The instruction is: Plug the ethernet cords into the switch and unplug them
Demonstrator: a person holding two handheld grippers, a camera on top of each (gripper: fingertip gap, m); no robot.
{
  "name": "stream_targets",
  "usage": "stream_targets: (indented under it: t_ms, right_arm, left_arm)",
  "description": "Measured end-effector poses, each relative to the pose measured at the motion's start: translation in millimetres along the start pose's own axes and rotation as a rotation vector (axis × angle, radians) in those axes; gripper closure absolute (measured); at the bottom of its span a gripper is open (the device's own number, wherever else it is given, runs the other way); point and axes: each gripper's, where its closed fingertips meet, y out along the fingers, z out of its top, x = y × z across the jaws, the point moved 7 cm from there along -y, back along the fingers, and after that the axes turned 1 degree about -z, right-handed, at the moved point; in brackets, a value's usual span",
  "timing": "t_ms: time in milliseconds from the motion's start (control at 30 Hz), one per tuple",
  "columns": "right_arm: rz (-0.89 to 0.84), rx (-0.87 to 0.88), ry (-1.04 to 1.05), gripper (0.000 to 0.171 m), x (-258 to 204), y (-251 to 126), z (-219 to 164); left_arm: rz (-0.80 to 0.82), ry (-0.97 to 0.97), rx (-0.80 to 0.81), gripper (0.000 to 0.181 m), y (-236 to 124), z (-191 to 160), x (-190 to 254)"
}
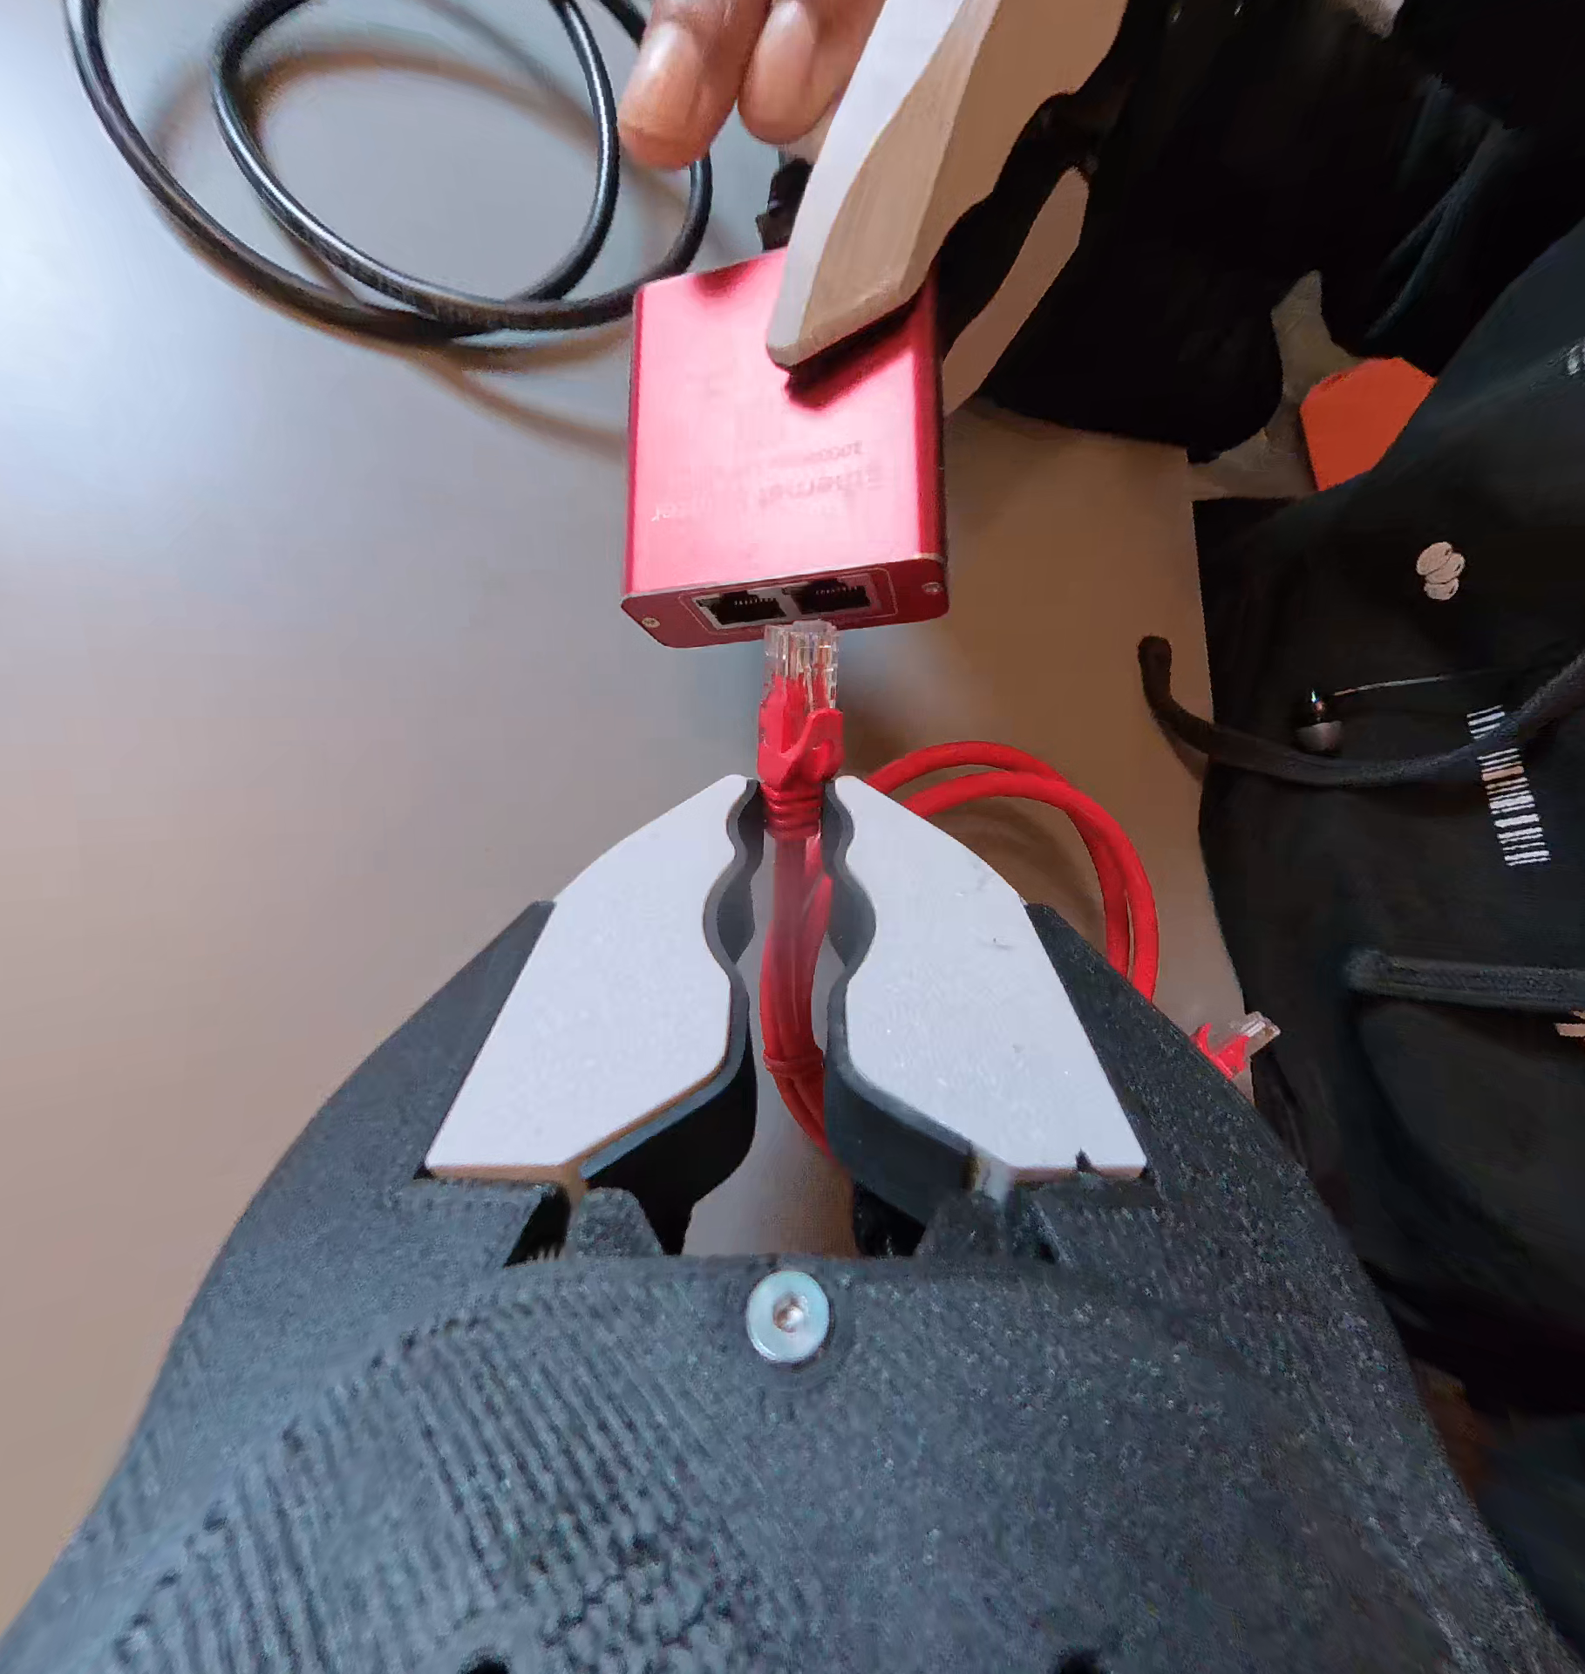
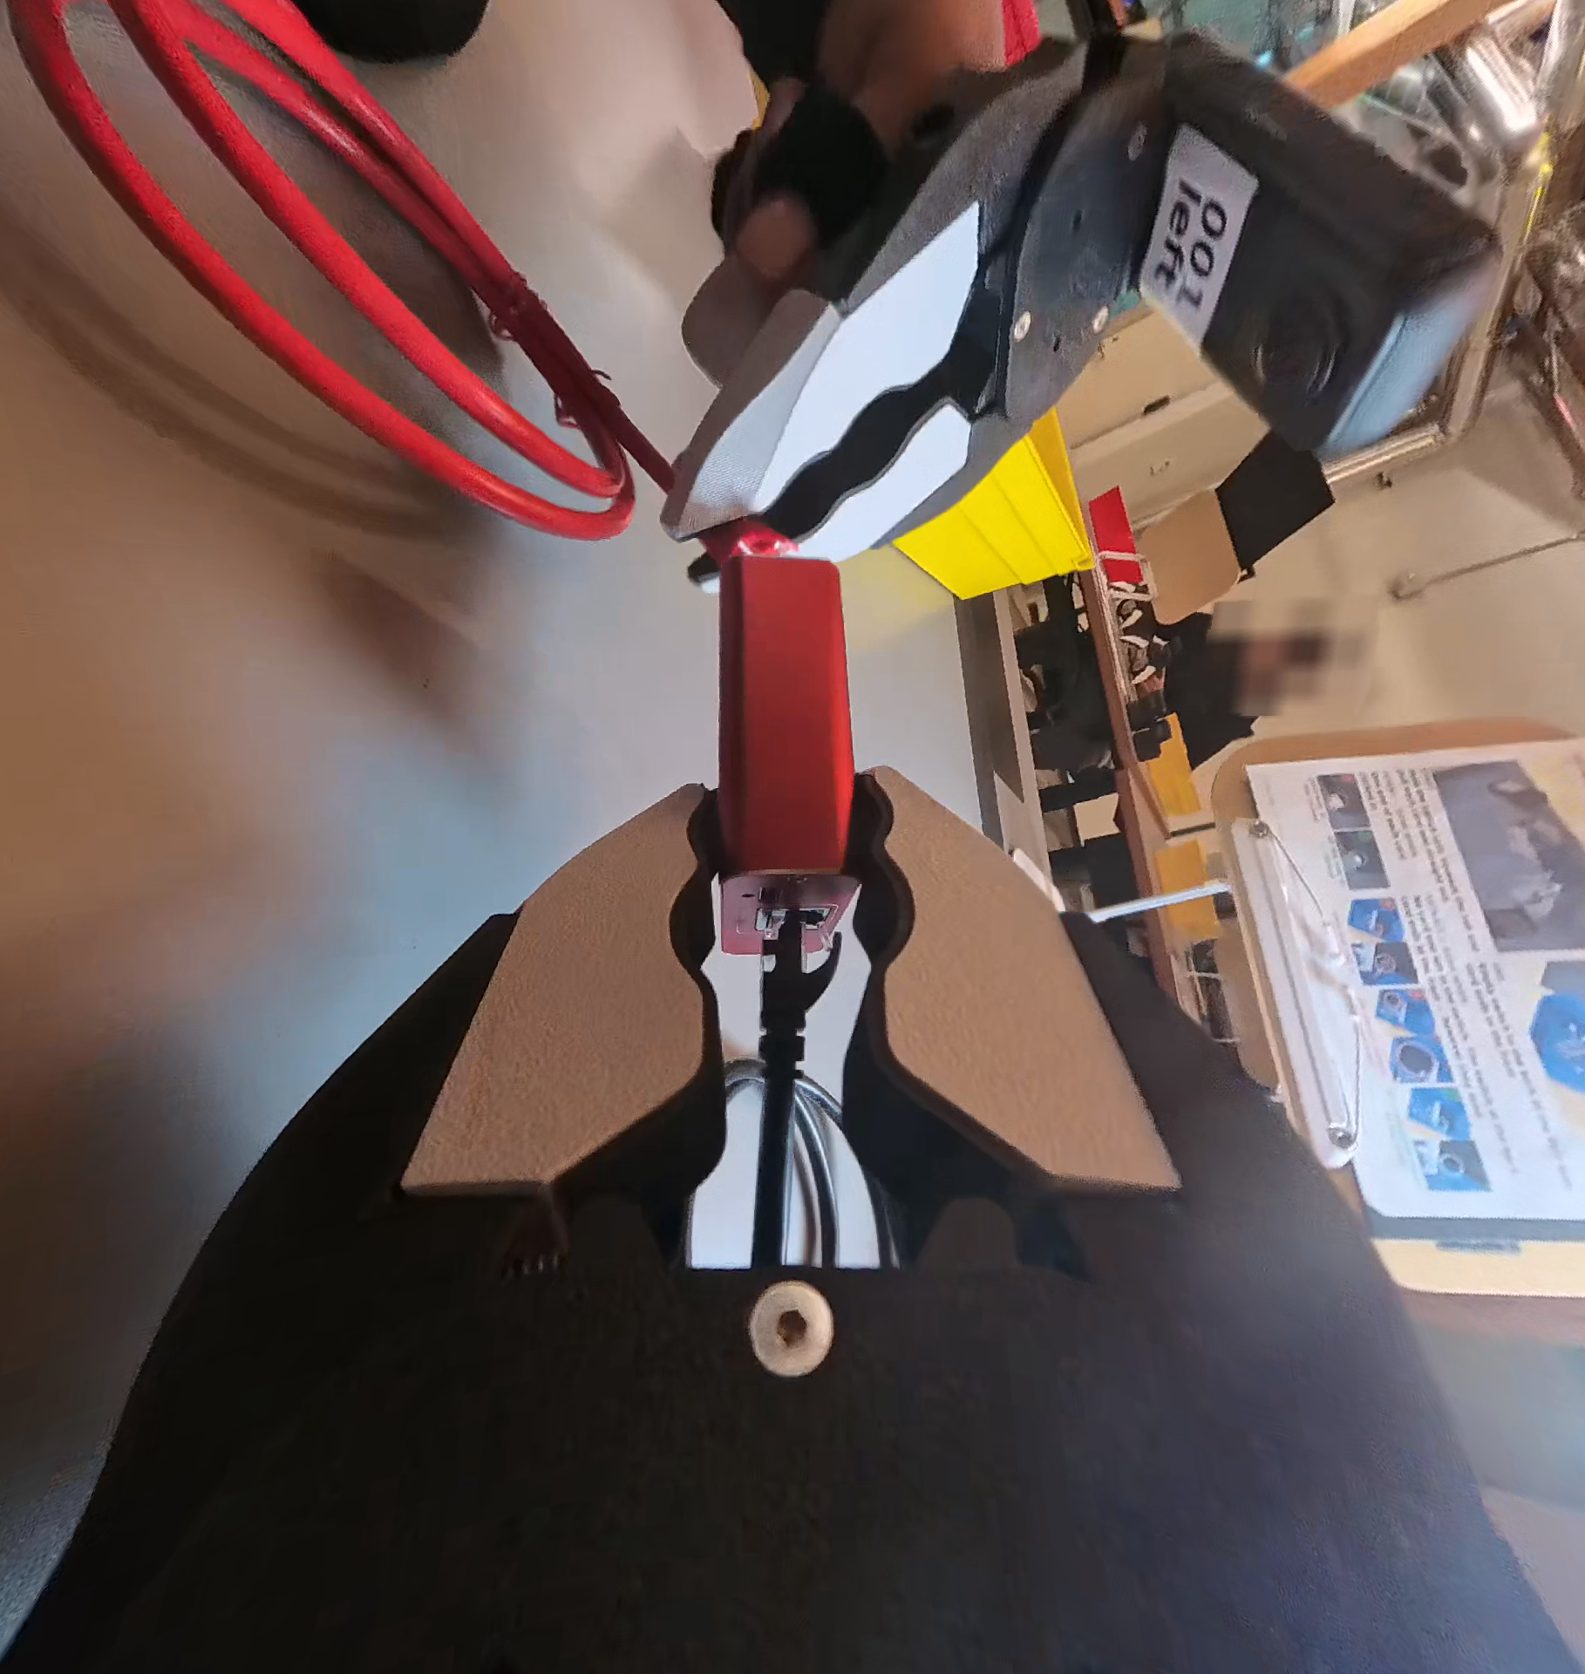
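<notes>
Left wrist view: red cord [image 1: 793, 797] pinched between jaws, plug [image 1: 802, 648] just beside switch [image 1: 784, 453].

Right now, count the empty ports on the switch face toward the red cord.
2: side by side on the red switch, left port and right port, both empty. The red cord's plug, held by the left hand-held gripper, sits just outside them.

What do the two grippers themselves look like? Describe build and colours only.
Both share a build: a coarse black textured body with a central screw and two flat pale fingers with wavy black inner pads. The left gripper has grey-white fingers; the right gripper looks tan. The left carries a white label and camera.
</notes>
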Motion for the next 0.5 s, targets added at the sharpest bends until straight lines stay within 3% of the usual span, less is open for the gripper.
stream_targets:
  t_ms: [333,500]
  right_arm:
    - [0.040,-0.022,-0.143,0.144,-13.3,5.1,8.4]
    - [0.041,0.020,-0.199,0.144,-15.9,-0.8,19.7]
  left_arm:
    - [-0.008,0.007,-0.240,0.170,11.4,-1.2,-8.4]
    - [-0.198,0.007,-0.294,0.170,13.1,0.4,-6.4]
